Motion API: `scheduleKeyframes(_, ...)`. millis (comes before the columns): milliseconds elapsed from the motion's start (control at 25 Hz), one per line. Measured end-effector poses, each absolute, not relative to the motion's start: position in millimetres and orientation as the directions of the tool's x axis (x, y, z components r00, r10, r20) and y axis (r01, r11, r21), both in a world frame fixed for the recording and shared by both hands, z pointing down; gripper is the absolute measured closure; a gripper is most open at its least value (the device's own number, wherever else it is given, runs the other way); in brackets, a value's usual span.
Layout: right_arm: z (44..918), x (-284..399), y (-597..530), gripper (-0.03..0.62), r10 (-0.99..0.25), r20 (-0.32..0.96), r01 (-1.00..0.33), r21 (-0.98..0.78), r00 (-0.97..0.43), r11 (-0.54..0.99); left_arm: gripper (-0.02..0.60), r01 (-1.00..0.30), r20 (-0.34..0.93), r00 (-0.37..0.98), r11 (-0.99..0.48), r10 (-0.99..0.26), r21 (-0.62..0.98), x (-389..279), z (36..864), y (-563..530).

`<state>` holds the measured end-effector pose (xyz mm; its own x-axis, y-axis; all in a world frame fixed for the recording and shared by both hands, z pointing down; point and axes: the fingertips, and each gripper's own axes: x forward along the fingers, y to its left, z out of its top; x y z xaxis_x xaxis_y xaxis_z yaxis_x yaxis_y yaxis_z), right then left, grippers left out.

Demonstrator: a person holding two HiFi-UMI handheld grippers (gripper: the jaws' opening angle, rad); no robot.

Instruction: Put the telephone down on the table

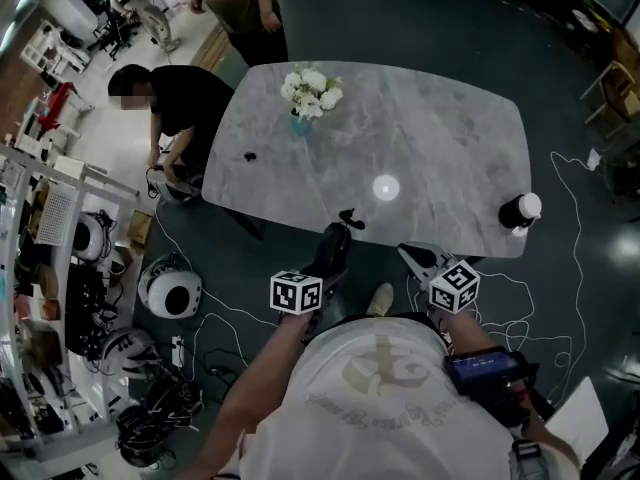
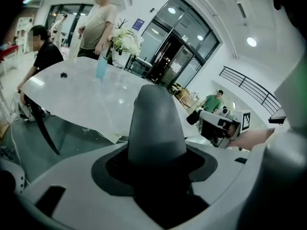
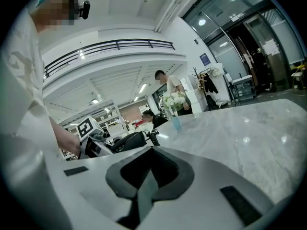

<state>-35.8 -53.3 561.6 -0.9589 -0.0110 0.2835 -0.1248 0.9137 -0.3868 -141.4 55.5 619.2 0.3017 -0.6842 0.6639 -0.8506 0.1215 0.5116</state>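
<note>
At the tabletop's (image 1: pixel 430 148) near edge, left tongs (image 1: pixel 328 253) clamp the telephone (image 2: pixel 156 123), seemingly short of the surface; releasing now would probably drop it floorward. Right tongs (image 1: pixel 412 256) are clenched, empty.

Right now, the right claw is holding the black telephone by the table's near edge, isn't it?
No, it is the left claw that holds the black telephone by the table's near edge. The left gripper view shows it between that claw's jaws.
</note>
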Motion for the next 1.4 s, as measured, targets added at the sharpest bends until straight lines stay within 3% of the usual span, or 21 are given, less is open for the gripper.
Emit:
scheduleKeyframes(680, 569, -26, -93, 0.579, 0.01, 0.263, -0.107, -0.43, -0.965, 0.896, 0.302, -0.857, 0.69, 0.261, 0.167, -0.675, 0.487, -140, 617, 12)
scheduleKeyframes(1400, 578, -42, -132, 0.579, -0.06, 0.295, -0.19, -0.439, -0.954, 0.878, 0.302, -0.873, 0.72, 0.3, 0.124, -0.626, 0.471, -174, 634, -36)
